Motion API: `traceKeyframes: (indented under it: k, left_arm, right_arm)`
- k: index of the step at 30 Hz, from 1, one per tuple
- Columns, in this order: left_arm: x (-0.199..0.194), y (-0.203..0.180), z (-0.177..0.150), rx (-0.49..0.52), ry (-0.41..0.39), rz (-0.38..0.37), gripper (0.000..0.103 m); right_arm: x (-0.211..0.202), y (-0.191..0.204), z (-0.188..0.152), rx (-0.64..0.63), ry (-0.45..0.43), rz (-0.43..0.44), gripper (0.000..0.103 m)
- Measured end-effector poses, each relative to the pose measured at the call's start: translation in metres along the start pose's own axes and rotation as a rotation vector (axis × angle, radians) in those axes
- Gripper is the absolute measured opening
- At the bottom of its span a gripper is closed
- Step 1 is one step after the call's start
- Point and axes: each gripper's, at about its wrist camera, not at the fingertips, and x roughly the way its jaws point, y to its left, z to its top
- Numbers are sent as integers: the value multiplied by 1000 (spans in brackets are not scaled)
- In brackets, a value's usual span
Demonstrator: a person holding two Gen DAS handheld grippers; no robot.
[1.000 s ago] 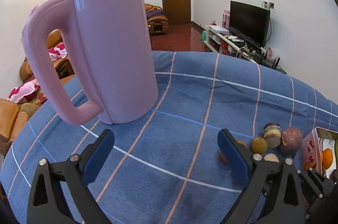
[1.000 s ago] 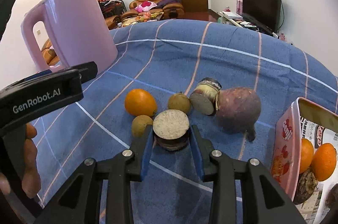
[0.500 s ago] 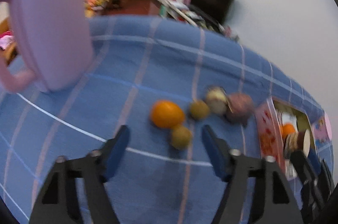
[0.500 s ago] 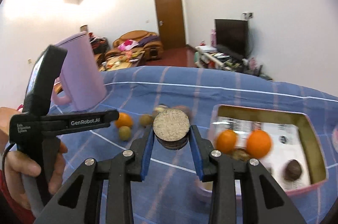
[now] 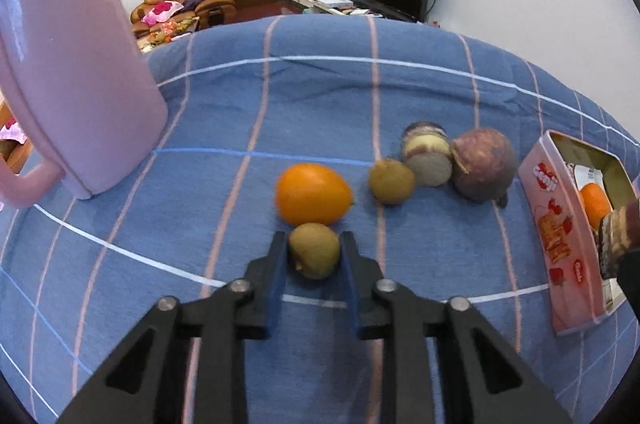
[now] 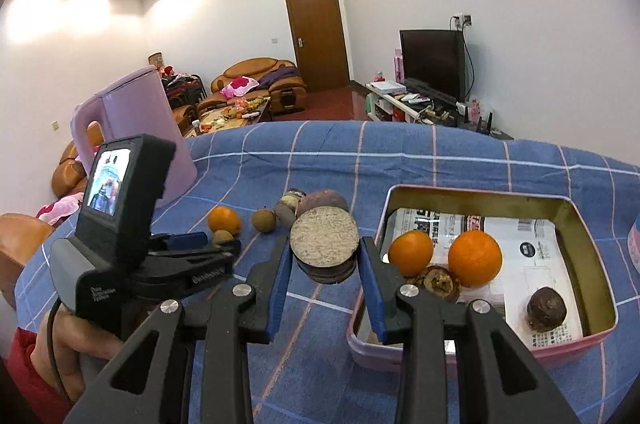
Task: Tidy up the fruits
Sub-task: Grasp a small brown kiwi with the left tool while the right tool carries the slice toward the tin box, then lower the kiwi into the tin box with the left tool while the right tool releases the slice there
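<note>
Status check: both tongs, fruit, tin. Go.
Left tongs shut on small brown fruit, low over cloth. Right tongs shut on cut fruit half, beside pink tin. Nothing blocking.

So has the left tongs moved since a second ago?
Yes. The left tongs swung right, away from the pink kettle, and closed in on the small brown fruit in front of the orange.

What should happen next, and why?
Probably carry the cut fruit half in the right tool a bit rightward over the pink tin and let go: it hangs left of the rim, above the cloth.
</note>
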Motion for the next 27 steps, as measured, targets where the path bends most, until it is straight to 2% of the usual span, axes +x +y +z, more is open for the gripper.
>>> traceKeyframes:
  k: [2, 4, 9, 12, 16, 22, 27]
  left_arm:
    - [-5, 14, 3, -50, -18, -40, 27]
    - [-17, 24, 6, -76, -80, -65, 27]
    - [-63, 34, 8, -126, -333, -204, 27]
    - [-74, 24, 5, -99, -422, -191, 27]
    - [-66, 5, 7, -87, -394, -258, 27]
    - [-67, -39, 7, 0, -381, -266, 27]
    - [-78, -77, 3, 22, -346, -323, 27]
  right_arm:
    - [-1, 0, 1, -3, -3, -6, 36]
    - [-3, -2, 3, 1, -15, -3, 36]
    - [-14, -10, 7, 13, -53, 4, 36]
    - [-21, -16, 8, 1, -71, 0, 36]
    - [-33, -34, 5, -33, -102, -81, 36]
    - [-42, -88, 1, 21, -102, -175, 36]
    - [-47, -126, 4, 79, -104, -230, 36]
